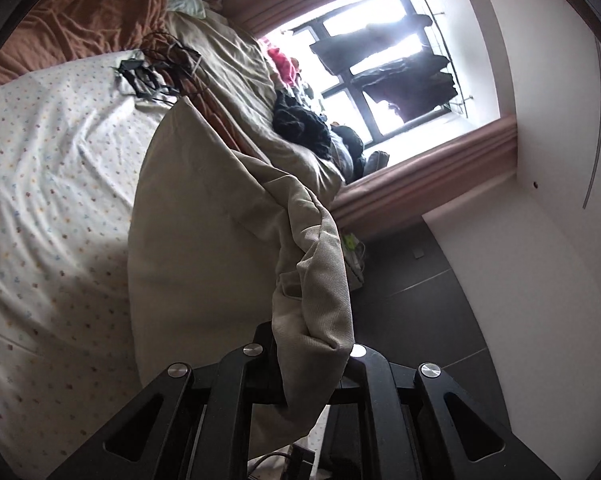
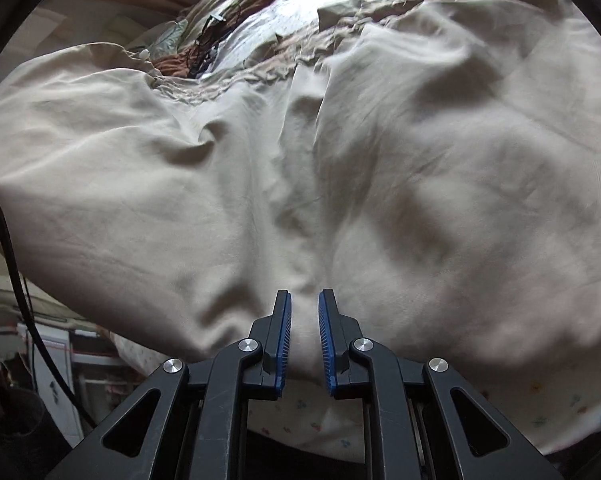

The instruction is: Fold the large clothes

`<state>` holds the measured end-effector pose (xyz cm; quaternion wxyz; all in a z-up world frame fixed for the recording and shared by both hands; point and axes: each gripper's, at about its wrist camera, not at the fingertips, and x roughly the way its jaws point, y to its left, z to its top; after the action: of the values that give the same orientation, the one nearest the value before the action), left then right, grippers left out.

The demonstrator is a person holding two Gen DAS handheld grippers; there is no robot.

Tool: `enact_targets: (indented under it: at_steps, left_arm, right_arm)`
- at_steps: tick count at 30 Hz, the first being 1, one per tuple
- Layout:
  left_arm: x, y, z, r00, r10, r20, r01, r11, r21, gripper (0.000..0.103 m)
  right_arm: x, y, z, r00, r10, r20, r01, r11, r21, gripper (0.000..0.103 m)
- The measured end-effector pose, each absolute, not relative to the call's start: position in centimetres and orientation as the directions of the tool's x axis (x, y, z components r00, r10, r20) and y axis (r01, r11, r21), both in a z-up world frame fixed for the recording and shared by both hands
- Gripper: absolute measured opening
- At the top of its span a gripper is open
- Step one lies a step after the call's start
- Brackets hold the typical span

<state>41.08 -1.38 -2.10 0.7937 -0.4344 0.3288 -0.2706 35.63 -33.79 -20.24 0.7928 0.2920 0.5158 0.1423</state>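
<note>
A large beige garment [image 1: 204,216] lies on the bed and hangs up toward my left gripper [image 1: 312,344]. That gripper is shut on a bunched edge of it, with ribbed fabric draped over the fingers and hiding them. In the right wrist view the same beige garment [image 2: 260,168] fills the frame, wrinkled, spread over the bed. My right gripper [image 2: 304,312] sits at its near edge with its blue pads [image 2: 286,332] a little apart; a fold of the cloth lies in the gap, not clamped.
The bed has a white dotted sheet [image 1: 48,168], a rust-brown blanket [image 1: 80,12] and a tangle of black cables [image 1: 156,68]. Dark clothes [image 1: 300,124] are piled by a bright window [image 1: 380,60]. Dark floor tiles [image 1: 416,312] and a white wall lie on the right.
</note>
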Motion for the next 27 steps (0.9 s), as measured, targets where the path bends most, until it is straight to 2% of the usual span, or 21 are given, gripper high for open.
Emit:
enact_targets:
  at_steps: [10, 16, 27]
  left_arm:
    - [43.8, -11.0, -0.7, 0.536, -0.786, -0.308, 0.214, 0.479, -0.851, 0.010]
    - [45.3, -17.4, -2.1, 0.446, -0.830, -0.335, 0.233, 0.469, -0.852, 0.010]
    - [45.4, -28.5, -7.3, 0.265, -0.852, -0.452, 0.232, 0.511, -0.828, 0.010]
  right_arm:
    - [30.4, -46.6, -15.0, 0.626, 0.412, -0.662, 0.157, 0.765, 0.624, 0.015]
    - [27.1, -52.6, -15.0, 0.664, 0.343, -0.664, 0.260, 0.727, 0.635, 0.015]
    - [22.8, -58.3, -16.1, 0.678, 0.255, -0.689, 0.371, 0.690, 0.621, 0.015]
